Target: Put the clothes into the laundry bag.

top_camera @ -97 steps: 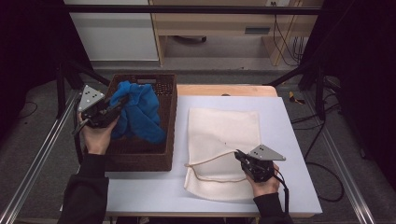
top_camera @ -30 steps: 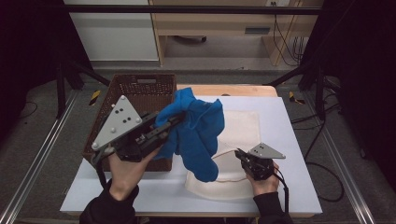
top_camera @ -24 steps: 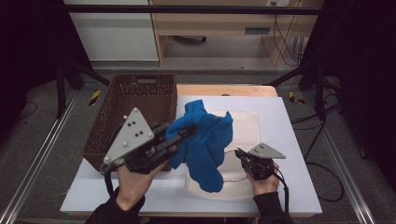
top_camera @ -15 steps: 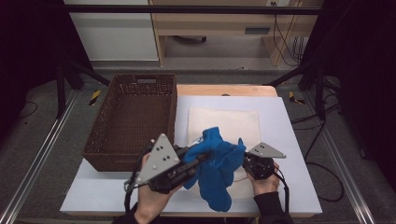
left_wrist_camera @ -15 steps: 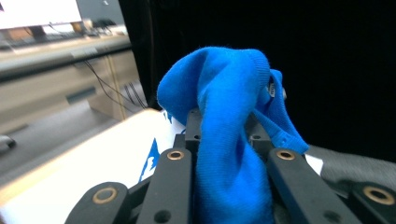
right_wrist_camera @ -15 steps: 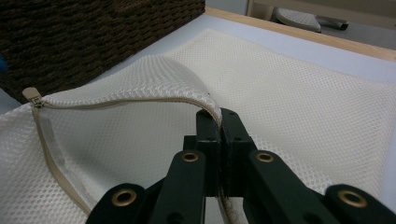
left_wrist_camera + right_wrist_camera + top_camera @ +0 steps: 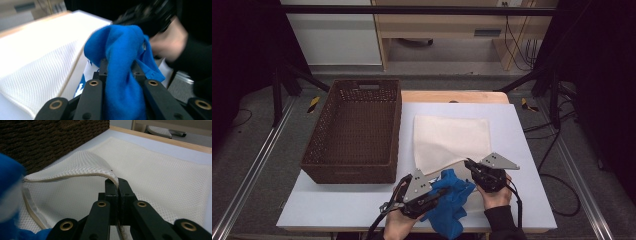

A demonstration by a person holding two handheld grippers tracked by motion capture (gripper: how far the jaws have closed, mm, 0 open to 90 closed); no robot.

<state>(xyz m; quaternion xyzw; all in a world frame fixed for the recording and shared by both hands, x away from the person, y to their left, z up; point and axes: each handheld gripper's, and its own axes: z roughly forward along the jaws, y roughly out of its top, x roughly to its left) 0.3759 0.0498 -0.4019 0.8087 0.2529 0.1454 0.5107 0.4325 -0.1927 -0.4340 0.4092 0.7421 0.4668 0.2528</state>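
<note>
High view shows the left claw clenched on a bunched blue cloth. A moment ago that cloth hung high up, over by the brown basket. Now it is far from the basket and low down, at the near edge of the white counter, just beside the mouth of the cream mesh bag. The basket looks empty now.

Right claw has not moved. Its jaws are pinched tight on the top lip of the mesh bag, on the side of the bag away from the basket. Right gripper view shows that lip lifted in a little arch, so the bag mouth gapes open toward the basket side. The blue cloth is a blur right at that gap.

I think this means the cloth is about to go into the bag. It is not inside yet.

Left gripper view shows the blue cloth folded over the jaws, thick and soft. Seen from above, its long side runs from the bag mouth down toward the person, and its loose end hangs over the counter's near edge. The bag lies flat, with its long side running away from the person, alongside the basket.
</note>
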